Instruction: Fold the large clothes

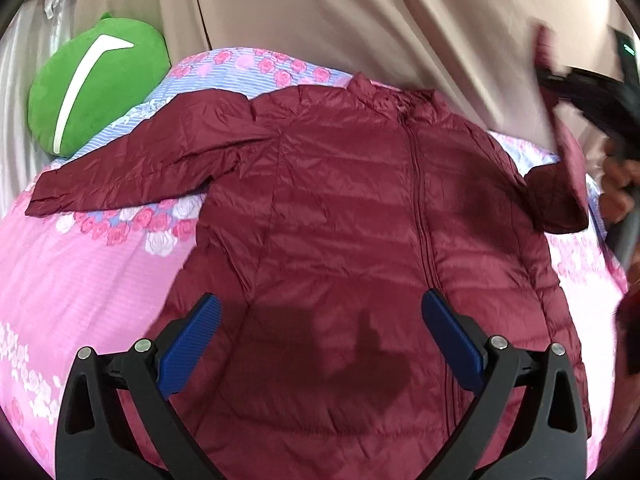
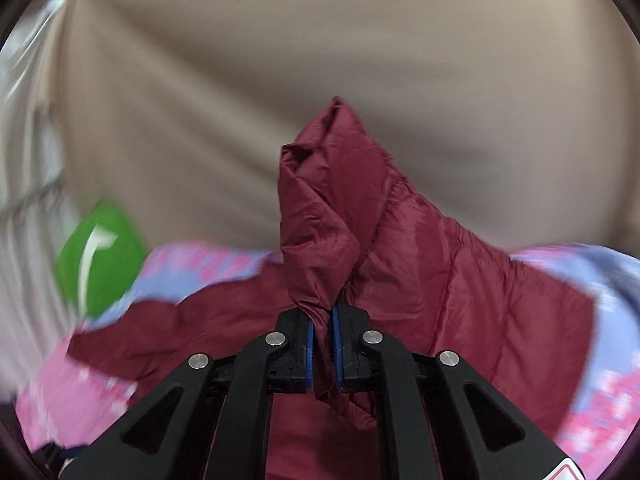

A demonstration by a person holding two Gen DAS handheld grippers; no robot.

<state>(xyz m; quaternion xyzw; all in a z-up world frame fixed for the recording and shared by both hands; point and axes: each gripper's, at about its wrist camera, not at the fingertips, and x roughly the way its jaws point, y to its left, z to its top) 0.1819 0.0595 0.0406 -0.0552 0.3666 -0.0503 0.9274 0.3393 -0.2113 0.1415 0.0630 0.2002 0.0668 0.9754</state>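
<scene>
A maroon quilted jacket (image 1: 340, 216) lies front-up and zipped on a pink floral bedspread (image 1: 80, 264), its left sleeve stretched out flat to the left. My left gripper (image 1: 320, 312) hovers open above the jacket's lower front, nothing between its blue pads. My right gripper (image 2: 322, 320) is shut on the jacket's right sleeve (image 2: 328, 208), which bunches up above the blue pads and stands lifted off the bed. In the left wrist view, that lifted sleeve (image 1: 568, 184) and the blurred right gripper (image 1: 592, 96) show at the right edge, with a hand below.
A green round cushion (image 1: 96, 84) with a white stripe sits at the bed's far left. A beige curtain (image 1: 320, 12) hangs close behind the bed. Pale drapes show at the far left edge.
</scene>
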